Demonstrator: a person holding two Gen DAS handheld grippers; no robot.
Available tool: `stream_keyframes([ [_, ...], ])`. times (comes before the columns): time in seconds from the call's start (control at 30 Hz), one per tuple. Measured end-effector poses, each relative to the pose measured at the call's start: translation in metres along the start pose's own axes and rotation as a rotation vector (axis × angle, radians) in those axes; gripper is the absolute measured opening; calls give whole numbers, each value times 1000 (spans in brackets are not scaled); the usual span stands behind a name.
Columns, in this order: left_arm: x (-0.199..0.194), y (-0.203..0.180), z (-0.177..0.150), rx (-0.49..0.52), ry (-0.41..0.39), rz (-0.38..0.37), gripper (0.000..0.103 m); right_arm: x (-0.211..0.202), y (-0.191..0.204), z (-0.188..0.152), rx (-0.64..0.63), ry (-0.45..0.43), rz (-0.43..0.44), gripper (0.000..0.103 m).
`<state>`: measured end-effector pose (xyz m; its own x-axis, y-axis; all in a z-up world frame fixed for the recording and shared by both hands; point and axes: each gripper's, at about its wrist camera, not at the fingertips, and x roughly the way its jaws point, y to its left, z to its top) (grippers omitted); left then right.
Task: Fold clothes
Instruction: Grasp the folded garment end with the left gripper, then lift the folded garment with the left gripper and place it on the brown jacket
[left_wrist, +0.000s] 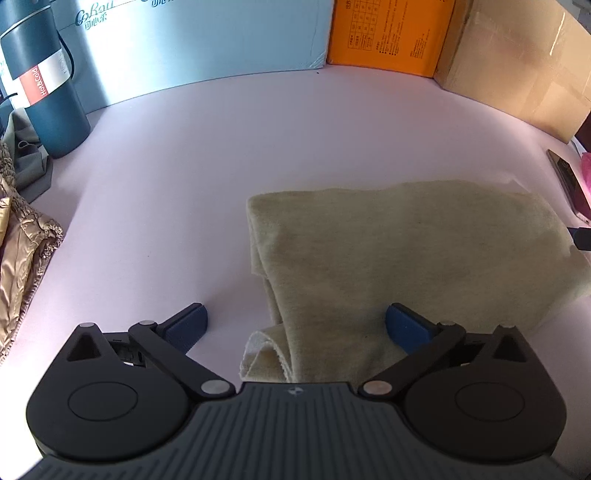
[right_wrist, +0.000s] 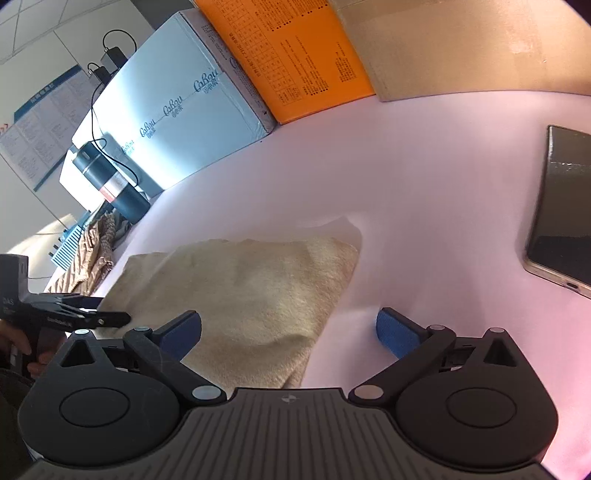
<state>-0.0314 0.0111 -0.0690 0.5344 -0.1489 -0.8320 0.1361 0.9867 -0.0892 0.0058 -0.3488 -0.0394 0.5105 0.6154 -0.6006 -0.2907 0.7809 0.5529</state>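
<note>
A folded beige garment (left_wrist: 406, 251) lies flat on the pale pink table (left_wrist: 166, 184). My left gripper (left_wrist: 295, 323) stands open over the garment's near left corner, its blue pads (left_wrist: 188, 321) wide apart and not pressing the cloth. In the right wrist view the garment (right_wrist: 251, 288) fills the lower middle, and my right gripper (right_wrist: 288, 328) is open astride its near right edge, one pad over cloth, the other over bare table (right_wrist: 424, 184). The left gripper (right_wrist: 118, 318) shows at the garment's far left side, held by a hand (right_wrist: 22, 350).
Along the back stand a light blue box (left_wrist: 192, 48), an orange box (left_wrist: 388, 37) and a cardboard box (left_wrist: 517, 66). A teal flask (left_wrist: 48, 99) and a golden quilted garment (left_wrist: 22, 258) sit at the left. A phone (right_wrist: 561, 206) lies to the right.
</note>
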Motion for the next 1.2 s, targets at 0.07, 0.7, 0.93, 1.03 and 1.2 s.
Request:
stream_keyframes([
  [0.07, 3, 1, 3, -20, -3, -3, 103, 4, -9, 3, 49, -26, 58, 103],
  [0.7, -9, 4, -5, -107, -81, -136, 12, 12, -37, -4, 375, 59, 221, 12],
  [0.93, -18, -4, 3, -75, -105, -142, 8, 8, -25, -4, 419, -15, 245, 12],
  [1.03, -24, -9, 7, -54, -121, -141, 8, 4, -14, 2, 397, -35, 269, 12],
  [1.2, -35, -9, 8, -32, -146, -133, 8, 0, 3, 12, 362, -55, 296, 12],
])
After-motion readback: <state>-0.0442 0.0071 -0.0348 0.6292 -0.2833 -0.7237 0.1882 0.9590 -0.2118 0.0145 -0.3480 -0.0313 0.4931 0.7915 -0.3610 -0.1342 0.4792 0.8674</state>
